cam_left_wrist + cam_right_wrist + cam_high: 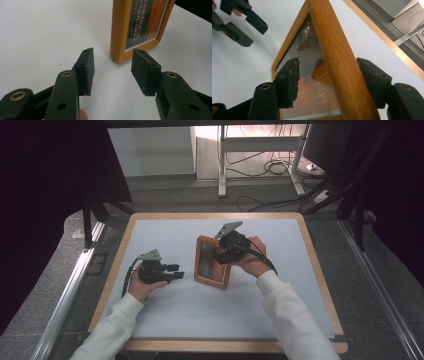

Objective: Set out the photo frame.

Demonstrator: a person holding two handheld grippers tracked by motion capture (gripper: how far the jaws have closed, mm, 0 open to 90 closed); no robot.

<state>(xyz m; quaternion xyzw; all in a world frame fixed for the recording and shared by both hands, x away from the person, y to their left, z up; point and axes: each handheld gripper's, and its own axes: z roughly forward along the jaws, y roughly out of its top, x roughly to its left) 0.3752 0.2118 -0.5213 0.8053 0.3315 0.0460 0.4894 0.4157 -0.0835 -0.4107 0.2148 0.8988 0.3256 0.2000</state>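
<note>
Jaws of the right gripper (328, 82) stand apart astride the right-hand rail of the wooden picture frame (213, 261); in the right gripper view the rail runs up between the two pads, and the left pad hangs clear of the glass while the right pad looks close to the wood but not pressing, so I judge the hold released or nearly so. Left gripper (113, 72) is also parted, with nothing between its pads, aimed at the frame's lower corner from just short of it. On the white table mat (165, 320) the frame sits near the middle, at about two o'clock from the left gripper. It seems to stand propped on the mat, so the placing looks mostly done; what remains is drawing the right gripper clear without tipping it
</note>
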